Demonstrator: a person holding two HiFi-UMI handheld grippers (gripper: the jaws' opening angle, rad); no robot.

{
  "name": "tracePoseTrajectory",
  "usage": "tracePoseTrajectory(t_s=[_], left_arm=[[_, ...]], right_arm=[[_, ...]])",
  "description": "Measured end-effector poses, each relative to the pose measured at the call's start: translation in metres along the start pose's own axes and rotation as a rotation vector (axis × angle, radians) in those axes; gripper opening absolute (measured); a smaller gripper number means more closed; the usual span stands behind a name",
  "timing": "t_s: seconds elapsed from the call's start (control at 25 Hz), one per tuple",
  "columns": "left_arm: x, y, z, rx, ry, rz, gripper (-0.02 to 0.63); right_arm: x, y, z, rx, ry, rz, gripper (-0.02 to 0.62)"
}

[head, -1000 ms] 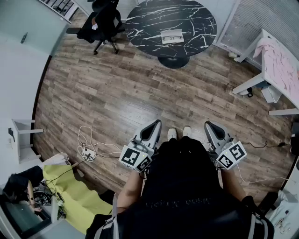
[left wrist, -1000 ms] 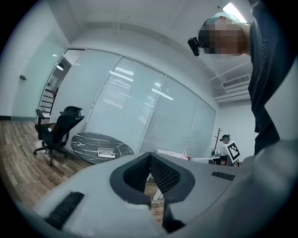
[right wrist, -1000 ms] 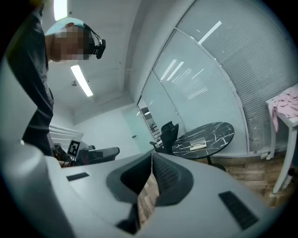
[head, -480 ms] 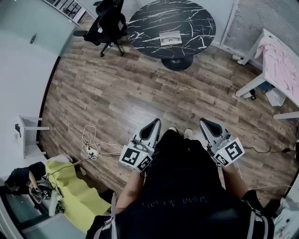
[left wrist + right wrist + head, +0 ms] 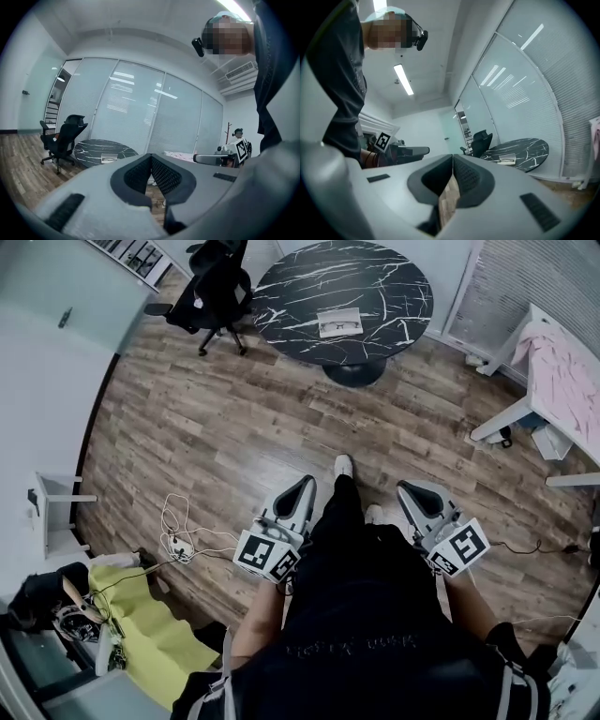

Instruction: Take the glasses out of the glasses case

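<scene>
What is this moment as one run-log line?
left gripper: shut, empty | right gripper: shut, empty | glasses case: on round table, far from both grippers | task: not yet begun

Glasses case point(image 5: 340, 322) contents too small to tell
</scene>
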State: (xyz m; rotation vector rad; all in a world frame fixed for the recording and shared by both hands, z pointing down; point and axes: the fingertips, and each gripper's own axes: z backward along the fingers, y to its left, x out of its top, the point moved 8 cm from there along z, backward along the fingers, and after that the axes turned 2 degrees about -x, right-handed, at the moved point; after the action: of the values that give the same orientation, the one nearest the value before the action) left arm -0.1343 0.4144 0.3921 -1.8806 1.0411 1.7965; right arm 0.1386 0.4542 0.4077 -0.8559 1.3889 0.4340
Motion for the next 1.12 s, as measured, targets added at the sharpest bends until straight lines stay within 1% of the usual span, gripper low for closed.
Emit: tracePoseTrajectory(t_s=[0.16, 0.36, 0.52, 0.64, 0.8, 0.96, 1.12], left_arm=[[0.001, 0.015, -0.018, -0.015, -0.006, 0.03, 0.018], [0.009, 0.04, -0.043, -0.029, 0.011, 0.024, 0.018], [0.014, 0.076, -0.06, -0.037, 0.024, 0.042, 0.018], [0.017, 0.108, -0.073, -0.035, 0.038, 0.054, 0.018], [0.025, 0.15, -0.096, -0.045, 0.033, 0.082, 0.018], [0.031, 0.188, -0.115, -0.079, 0.036, 0.104, 0.018], [0.039, 0.221, -0.129, -0.101, 0.033, 0.106, 0.018]], right_arm=[[0.003, -0.015, -0.015, -0.033, 0.025, -0.029, 0.031], [0.008, -0.038, -0.046, -0.044, 0.05, -0.056, 0.031], [0.014, -0.054, -0.084, -0.034, 0.084, -0.044, 0.031], [0.018, -0.066, -0.114, -0.038, 0.096, -0.055, 0.032], [0.023, -0.085, -0.152, -0.074, 0.119, -0.064, 0.032], [0.029, -0.098, -0.184, -0.125, 0.137, -0.064, 0.032], [0.038, -0.103, -0.2, -0.184, 0.118, -0.055, 0.032]])
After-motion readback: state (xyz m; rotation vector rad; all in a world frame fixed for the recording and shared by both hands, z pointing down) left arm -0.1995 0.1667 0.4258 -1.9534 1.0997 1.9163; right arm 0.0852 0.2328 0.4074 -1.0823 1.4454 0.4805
